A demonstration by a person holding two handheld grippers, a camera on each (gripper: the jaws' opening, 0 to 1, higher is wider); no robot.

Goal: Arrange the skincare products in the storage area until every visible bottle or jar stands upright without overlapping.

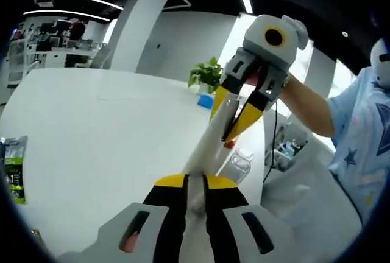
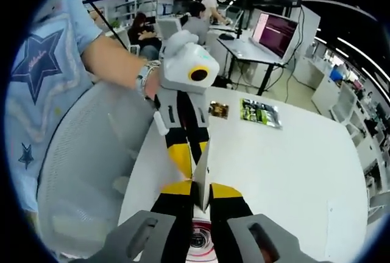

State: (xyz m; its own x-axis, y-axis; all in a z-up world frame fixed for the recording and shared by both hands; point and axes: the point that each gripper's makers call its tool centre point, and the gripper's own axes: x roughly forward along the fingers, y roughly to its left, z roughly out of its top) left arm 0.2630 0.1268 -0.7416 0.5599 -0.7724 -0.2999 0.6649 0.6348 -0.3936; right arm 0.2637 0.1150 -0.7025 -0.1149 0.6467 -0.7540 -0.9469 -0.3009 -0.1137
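L gripper view, nearest: the left hand-held gripper (image 1: 194, 185) had its yellow-and-black jaws clamped on one end of a white tube (image 1: 210, 144), which ran up and away, lifted off the white desk (image 1: 91, 129). At the tube's far end the right hand-held gripper (image 1: 234, 120) came in from upper right, jaws pinched on the tube near its red-tipped end. Just beside the tube, lower right, a clear bottle (image 1: 239, 162) lay on the desk. At the left edge lay a green packet (image 1: 15, 168). Further back stood a potted plant (image 1: 207, 74) w/ a blue object at its base, then the person's arm and light-blue star-print shirt (image 1: 365, 147) at right.

R gripper view: the right gripper's (image 2: 200, 191) jaws were clamped on the tube (image 2: 202, 171), seen edge-on, w/ a round red-and-white thing just below; can't tell what it was. The left gripper (image 2: 186, 147) faced it, gripping the same tube from beyond. Past them on the desk (image 2: 292, 153) lay a small brown packet (image 2: 219, 110) and a green packet (image 2: 260, 113). Grey chair (image 2: 85, 165) at left; office desks w/ a monitor (image 2: 277, 34) behind.
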